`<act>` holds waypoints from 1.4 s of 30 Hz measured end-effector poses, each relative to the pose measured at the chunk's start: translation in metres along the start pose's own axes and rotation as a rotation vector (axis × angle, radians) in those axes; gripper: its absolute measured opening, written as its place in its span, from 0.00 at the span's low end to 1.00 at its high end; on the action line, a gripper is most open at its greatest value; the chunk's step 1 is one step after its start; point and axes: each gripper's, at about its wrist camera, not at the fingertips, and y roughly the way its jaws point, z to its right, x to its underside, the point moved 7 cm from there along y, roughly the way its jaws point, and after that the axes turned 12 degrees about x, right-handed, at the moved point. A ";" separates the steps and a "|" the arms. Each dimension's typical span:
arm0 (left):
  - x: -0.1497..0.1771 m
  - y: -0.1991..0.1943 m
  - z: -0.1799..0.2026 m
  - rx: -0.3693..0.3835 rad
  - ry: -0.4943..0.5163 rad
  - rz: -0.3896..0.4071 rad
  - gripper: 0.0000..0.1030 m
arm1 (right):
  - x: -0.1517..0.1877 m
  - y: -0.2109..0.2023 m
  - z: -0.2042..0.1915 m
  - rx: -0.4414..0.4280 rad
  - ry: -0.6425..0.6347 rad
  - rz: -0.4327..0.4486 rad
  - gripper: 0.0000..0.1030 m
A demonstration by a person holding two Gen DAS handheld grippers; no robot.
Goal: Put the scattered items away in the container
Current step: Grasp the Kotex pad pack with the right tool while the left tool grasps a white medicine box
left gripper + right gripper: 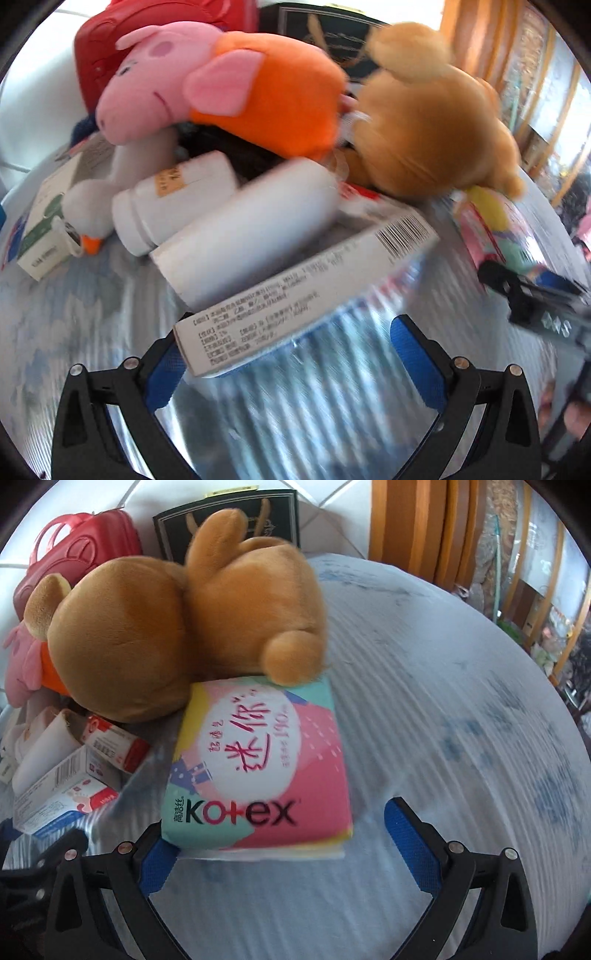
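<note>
Your left gripper [288,354]: jaws wide apart, barcoded carton [295,291] against its left finger
Your right gripper [280,845]: spread open around the near edge of the Kotex pack [258,764], brown plush bear [177,624] beyond

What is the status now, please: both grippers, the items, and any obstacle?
Left gripper open, white box at its left finger. Right gripper open at the Kotex pack. Brown plush lies on the pack's far edge.

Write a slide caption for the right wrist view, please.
Open right claw approaches Kotex pack lying under brown plush.
</note>
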 end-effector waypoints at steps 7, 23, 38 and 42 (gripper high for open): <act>-0.011 -0.030 -0.003 -0.113 0.012 0.076 1.00 | 0.011 0.000 0.011 0.010 -0.078 -0.007 1.00; 0.033 -0.057 -0.035 -0.079 -0.182 0.065 0.99 | -0.010 -0.065 -0.071 -0.196 -0.170 0.101 0.39; 0.025 -0.075 -0.128 -0.397 -0.326 0.111 0.97 | 0.049 -0.089 -0.182 -0.581 -0.452 -0.029 0.40; 0.032 -0.102 -0.105 -0.308 -0.347 0.141 0.96 | 0.035 -0.093 -0.162 -0.483 -0.369 0.038 0.44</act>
